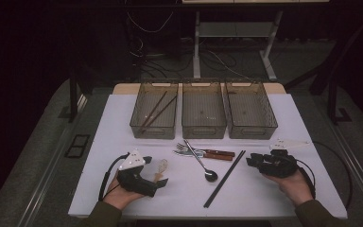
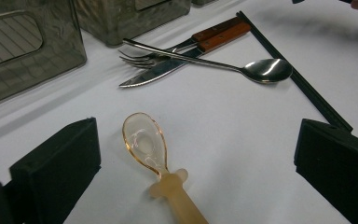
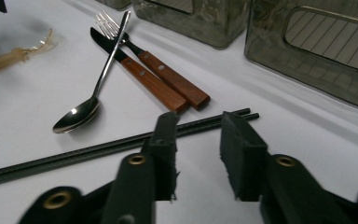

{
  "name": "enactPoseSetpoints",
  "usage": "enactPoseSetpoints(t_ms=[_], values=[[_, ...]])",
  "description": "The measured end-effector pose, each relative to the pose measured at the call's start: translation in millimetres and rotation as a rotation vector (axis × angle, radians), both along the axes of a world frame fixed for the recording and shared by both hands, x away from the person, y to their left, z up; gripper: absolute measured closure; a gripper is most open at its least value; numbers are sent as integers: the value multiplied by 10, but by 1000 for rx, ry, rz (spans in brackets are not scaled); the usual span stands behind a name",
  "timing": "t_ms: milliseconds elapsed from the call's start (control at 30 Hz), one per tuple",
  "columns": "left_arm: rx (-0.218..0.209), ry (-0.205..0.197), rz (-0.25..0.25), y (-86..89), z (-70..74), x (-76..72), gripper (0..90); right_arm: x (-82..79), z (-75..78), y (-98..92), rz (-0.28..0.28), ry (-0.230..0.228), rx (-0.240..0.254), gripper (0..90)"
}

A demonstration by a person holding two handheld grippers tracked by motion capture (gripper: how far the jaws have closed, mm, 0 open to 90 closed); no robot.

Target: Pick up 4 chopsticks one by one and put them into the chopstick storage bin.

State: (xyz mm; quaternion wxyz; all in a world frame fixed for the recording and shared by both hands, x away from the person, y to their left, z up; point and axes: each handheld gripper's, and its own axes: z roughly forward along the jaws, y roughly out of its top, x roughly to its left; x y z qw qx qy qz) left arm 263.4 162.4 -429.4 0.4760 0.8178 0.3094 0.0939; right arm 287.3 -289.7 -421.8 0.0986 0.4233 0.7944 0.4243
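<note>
My left gripper (image 1: 156, 170) (image 2: 198, 135) rests at the front left of the white table, jaws wide open. Between them lies a clear amber plastic spoon (image 2: 144, 140) (image 1: 162, 166), untouched, its bowl pointing away. My right gripper (image 1: 250, 161) (image 3: 198, 123) sits at the front right, its jaws a narrow gap apart with nothing pressed between the pads. Just past its tips lies the far end of a pair of black chopsticks (image 3: 98, 149) (image 1: 224, 178). A metal spoon (image 1: 203, 165) (image 3: 77, 114) lies across a wooden-handled knife (image 3: 149, 84) and fork (image 3: 168, 77).
Three smoky plastic bins stand in a row at the back: the left bin (image 1: 153, 134) holds brown chopsticks (image 1: 153, 111), beside it are the middle bin (image 1: 203, 132) and right bin (image 1: 253, 134). Cables trail from both grippers. The table's front edge is close to the hands.
</note>
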Motion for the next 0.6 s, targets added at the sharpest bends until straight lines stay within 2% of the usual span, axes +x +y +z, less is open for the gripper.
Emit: enactPoseSetpoints(t_ms=[200, 300, 600], values=[[8, 7, -3, 2, -11, 6, 0, 135, -19, 22, -13, 5, -17, 843], [15, 1, -9, -6, -10, 7, 0, 208, -45, 24, -33, 25, -29, 898], [28, 2, -16, -18, -23, 10, 0, 425, -154, 78, -61, 57, -57, 900]])
